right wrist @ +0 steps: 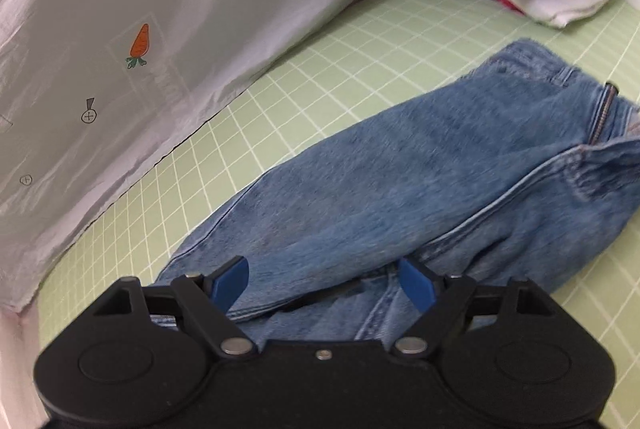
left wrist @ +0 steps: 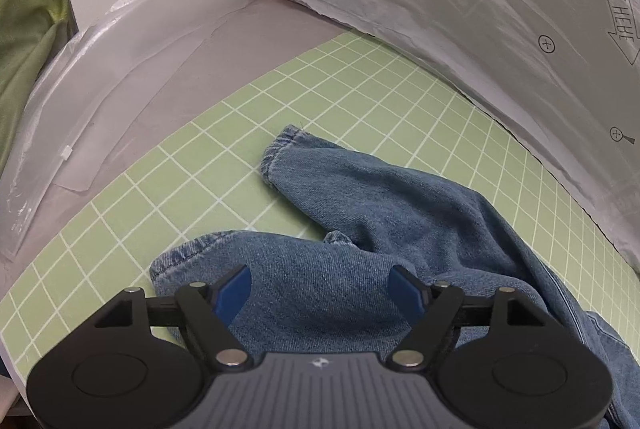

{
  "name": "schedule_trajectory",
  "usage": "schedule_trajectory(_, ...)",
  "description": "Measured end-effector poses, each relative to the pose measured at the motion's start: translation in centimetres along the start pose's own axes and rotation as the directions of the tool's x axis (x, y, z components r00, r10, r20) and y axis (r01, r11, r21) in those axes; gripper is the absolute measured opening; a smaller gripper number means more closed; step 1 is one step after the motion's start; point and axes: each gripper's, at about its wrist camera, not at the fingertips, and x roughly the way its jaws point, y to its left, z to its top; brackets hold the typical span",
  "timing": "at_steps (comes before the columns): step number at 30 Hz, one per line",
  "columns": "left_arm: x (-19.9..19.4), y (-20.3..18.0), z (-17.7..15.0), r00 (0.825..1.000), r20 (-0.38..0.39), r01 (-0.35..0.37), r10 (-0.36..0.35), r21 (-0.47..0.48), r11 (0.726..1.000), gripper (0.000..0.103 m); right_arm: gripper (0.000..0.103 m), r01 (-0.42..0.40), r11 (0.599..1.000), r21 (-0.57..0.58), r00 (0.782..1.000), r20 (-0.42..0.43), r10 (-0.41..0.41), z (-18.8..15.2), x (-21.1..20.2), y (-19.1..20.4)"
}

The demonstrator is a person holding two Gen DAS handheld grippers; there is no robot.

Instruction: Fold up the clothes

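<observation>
While both my left gripper [left wrist: 320, 287] and right gripper [right wrist: 326, 279] are hanging over the jeans [right wrist: 420, 165] with jaws spread apart and gripping nothing, the denim is lying half-folded on the green grid mat [left wrist: 224, 157]; its loose legs could slide and undo the fold.

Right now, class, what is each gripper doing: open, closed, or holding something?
Left gripper: open, holding nothing, above the jeans.
Right gripper: open, holding nothing, also above the jeans.
</observation>
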Motion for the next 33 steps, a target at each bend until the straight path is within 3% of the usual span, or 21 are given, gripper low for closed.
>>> schedule_trajectory(7,2.6,0.0,3.0,1.0,-0.013,-0.01,0.01,-0.044,0.999,0.081,0.083,-0.067,0.979,0.19,0.997,-0.024,0.073,1.0,2.1,-0.2)
schedule_trajectory(14,5.8,-1.4,6.5,1.0,-0.02,-0.002,0.0,-0.065,0.998,0.088,0.102,-0.114,0.922,0.371,0.988,-0.052,0.144,1.0,4.2,-1.2)
schedule_trajectory(19,8.5,-2.8,7.8,0.998,-0.067,0.002,-0.005,-0.047,0.999,0.088,0.103,-0.071,0.945,0.319,0.995,-0.038,0.088,0.7,5.4,-0.6)
schedule_trajectory(27,11.4,-1.4,9.3,0.995,-0.098,-0.011,-0.01,-0.215,0.977,0.088,0.103,-0.027,0.951,0.309,0.997,-0.064,0.049,1.3,6.8,-0.5)
schedule_trajectory(33,12.5,-2.4,9.7,0.988,-0.147,-0.083,0.057,-0.177,0.981,0.089,0.103,-0.017,0.93,0.368,0.996,-0.078,0.049,2.1,7.5,-1.1)
